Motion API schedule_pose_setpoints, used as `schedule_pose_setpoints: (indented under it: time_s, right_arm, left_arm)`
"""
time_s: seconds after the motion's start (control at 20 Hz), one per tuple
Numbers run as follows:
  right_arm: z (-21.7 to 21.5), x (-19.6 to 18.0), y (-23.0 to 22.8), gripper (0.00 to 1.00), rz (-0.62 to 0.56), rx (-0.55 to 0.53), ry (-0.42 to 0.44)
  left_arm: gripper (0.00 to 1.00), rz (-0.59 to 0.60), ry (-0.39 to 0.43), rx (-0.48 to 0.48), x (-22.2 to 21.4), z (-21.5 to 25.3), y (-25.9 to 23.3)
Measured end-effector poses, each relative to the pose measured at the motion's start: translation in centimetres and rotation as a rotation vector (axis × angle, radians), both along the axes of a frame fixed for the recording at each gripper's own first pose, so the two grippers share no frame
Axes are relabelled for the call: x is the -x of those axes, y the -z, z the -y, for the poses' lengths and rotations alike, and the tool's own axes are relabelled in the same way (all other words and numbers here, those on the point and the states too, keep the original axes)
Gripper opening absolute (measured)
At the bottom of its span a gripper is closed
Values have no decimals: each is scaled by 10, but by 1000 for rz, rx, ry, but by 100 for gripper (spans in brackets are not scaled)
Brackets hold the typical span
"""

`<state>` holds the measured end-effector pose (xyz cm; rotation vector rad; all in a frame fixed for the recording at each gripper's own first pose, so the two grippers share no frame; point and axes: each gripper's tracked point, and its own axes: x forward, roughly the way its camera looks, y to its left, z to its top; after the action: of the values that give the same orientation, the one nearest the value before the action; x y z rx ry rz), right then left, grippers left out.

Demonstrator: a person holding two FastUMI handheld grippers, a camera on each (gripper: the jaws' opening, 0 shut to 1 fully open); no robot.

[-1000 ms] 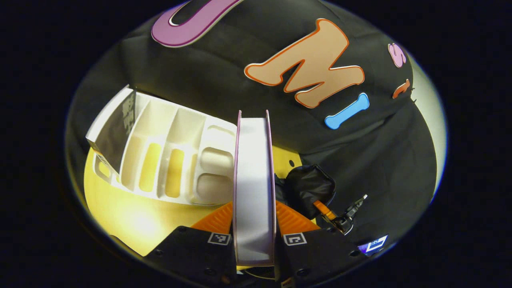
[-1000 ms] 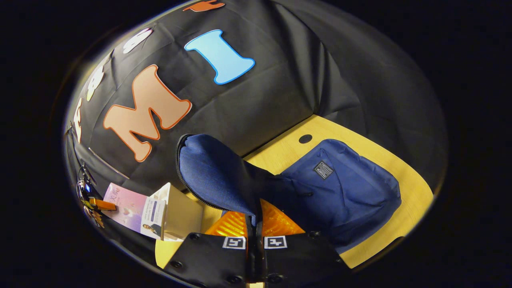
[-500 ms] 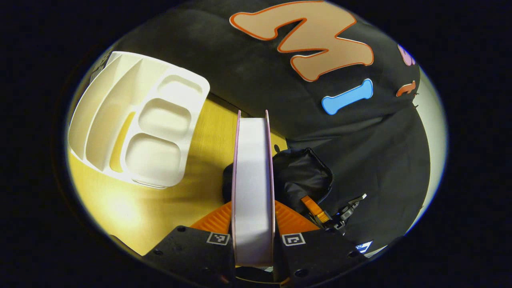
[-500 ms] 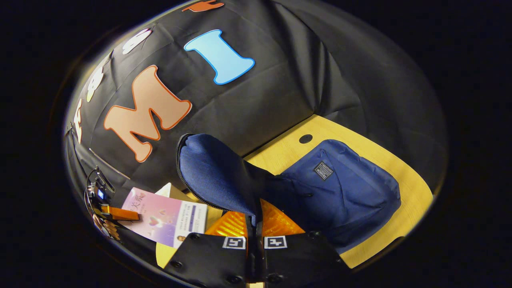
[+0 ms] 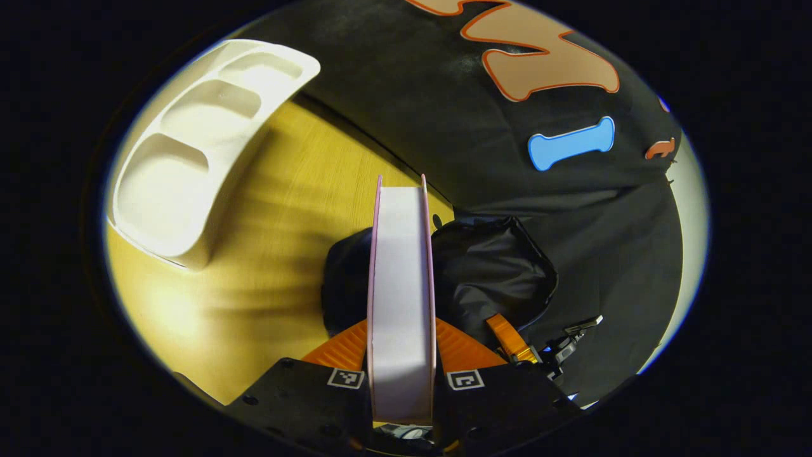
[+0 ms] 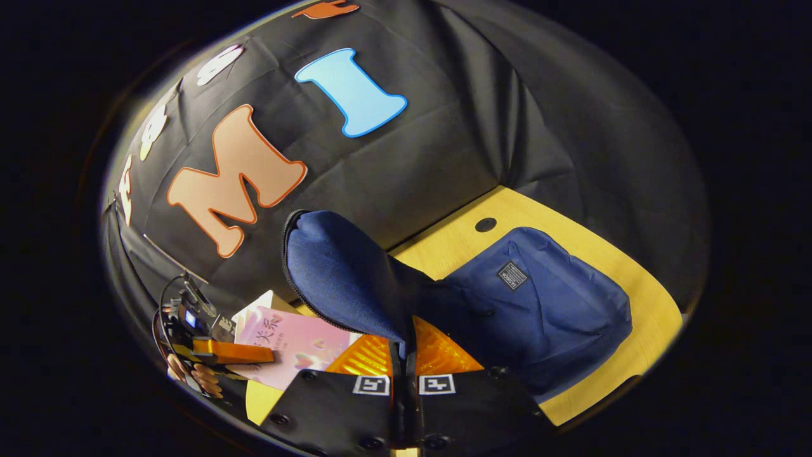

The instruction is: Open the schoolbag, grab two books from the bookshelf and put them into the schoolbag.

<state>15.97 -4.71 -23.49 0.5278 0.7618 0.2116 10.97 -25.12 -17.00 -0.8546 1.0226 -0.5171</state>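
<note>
A: Since a second ago the shelf (image 5: 190, 152) slid to upper left; left tongs (image 5: 401, 355) clamp a book (image 5: 401, 292), frame centre, over the bag (image 5: 495, 273).
B: Right tongs (image 6: 406, 355) pinch the bag flap (image 6: 342, 279), centre frame. Bag open; no book seen inside yet.
</note>
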Motion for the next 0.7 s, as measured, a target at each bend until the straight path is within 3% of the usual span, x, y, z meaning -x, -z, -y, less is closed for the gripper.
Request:
schedule_pose_setpoints:
  time_s: [0.35, 0.7]
  right_arm:
    - [1, -2, -12, 3, 29, -10, -12]
    - [7, -1, -19, 3, 52, -30, -24]
  left_arm:
    - [33, -31, -2, 52, 2, 44, 35]
    - [33, -71, -55, 148, -6, 86, 53]
